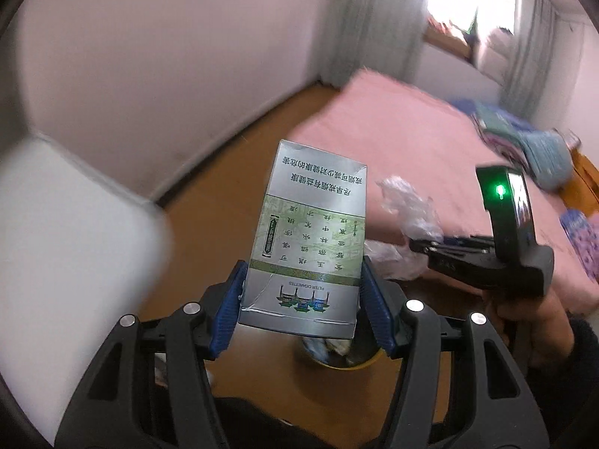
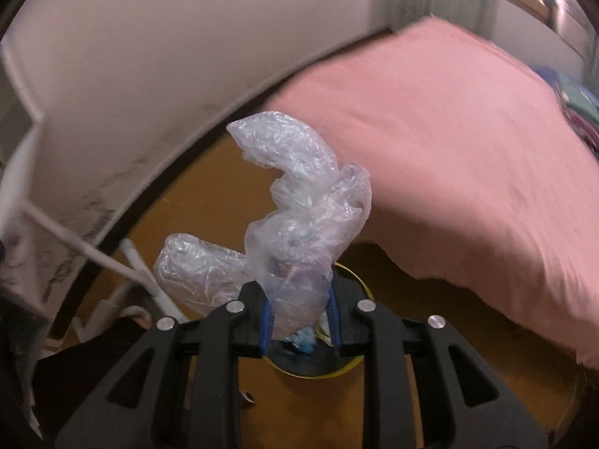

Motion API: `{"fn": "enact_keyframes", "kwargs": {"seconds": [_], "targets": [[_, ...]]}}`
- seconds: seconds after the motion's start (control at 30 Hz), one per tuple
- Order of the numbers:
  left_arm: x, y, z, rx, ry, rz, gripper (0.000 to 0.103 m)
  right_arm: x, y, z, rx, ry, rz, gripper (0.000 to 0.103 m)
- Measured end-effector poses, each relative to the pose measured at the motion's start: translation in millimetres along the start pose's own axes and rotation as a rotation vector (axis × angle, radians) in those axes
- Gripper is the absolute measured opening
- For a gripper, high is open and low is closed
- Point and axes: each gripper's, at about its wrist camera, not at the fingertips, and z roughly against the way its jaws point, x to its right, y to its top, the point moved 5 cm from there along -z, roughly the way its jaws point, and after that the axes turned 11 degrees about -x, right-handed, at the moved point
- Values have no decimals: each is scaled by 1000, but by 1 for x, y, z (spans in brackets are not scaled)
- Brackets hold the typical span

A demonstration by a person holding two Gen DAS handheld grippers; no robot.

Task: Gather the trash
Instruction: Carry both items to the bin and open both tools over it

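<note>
My left gripper (image 1: 301, 299) is shut on a silver and green cigarette pack (image 1: 310, 235), held upright between the blue pads. My right gripper (image 2: 299, 314) is shut on a crumpled clear plastic bag (image 2: 299, 202); both also show in the left wrist view, the gripper (image 1: 423, 245) at right with the bag (image 1: 408, 209) at its tips. A round bin with a yellow rim (image 1: 337, 355) holding some trash sits on the floor below both grippers; in the right wrist view the bin's rim (image 2: 352, 273) shows just behind the fingers.
A bed with a pink sheet (image 1: 411, 131) fills the right side, with folded clothes (image 1: 531, 146) on it. A white wall (image 1: 149, 56) and a white cabinet corner (image 1: 67, 224) stand left. White rods (image 2: 112, 262) lean by the wall. The floor (image 1: 224, 187) is orange-brown.
</note>
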Motion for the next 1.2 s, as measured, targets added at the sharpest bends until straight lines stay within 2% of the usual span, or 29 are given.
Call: {"fn": "enact_keyframes", "kwargs": {"seconds": [0.17, 0.23, 0.3, 0.4, 0.5, 0.7, 0.77, 0.9, 1.07, 1.13, 1.2], "targets": [[19, -8, -104, -131, -52, -13, 58, 29, -16, -65, -155, -37, -39, 23], [18, -18, -147, -210, -97, 19, 58, 33, -27, -84, -213, -56, -36, 23], [10, -29, -174, -264, -148, 66, 58, 39, -39, -102, -265, -67, -41, 23], [5, -38, -208, -321, -168, 104, 58, 41, -51, -117, -310, -65, -42, 23], [9, -40, -216, -335, -219, 155, 58, 37, -55, -125, -337, -59, -27, 23], [9, -44, -224, -349, -245, 187, 58, 40, -57, -121, -327, -37, -18, 24], [13, -46, -224, -348, -241, 183, 58, 41, -56, -121, -317, -36, -13, 29], [18, -54, -221, -344, -235, 163, 58, 36, -51, -116, -291, -29, -8, 47], [18, -57, -218, -337, -235, 158, 58, 36, -47, -111, -264, -18, -15, 50], [20, -57, -218, -338, -235, 155, 58, 38, -45, -107, -253, -21, -24, 57], [22, -56, -219, -338, -235, 143, 58, 41, -43, -102, -234, -26, -43, 60]]}}
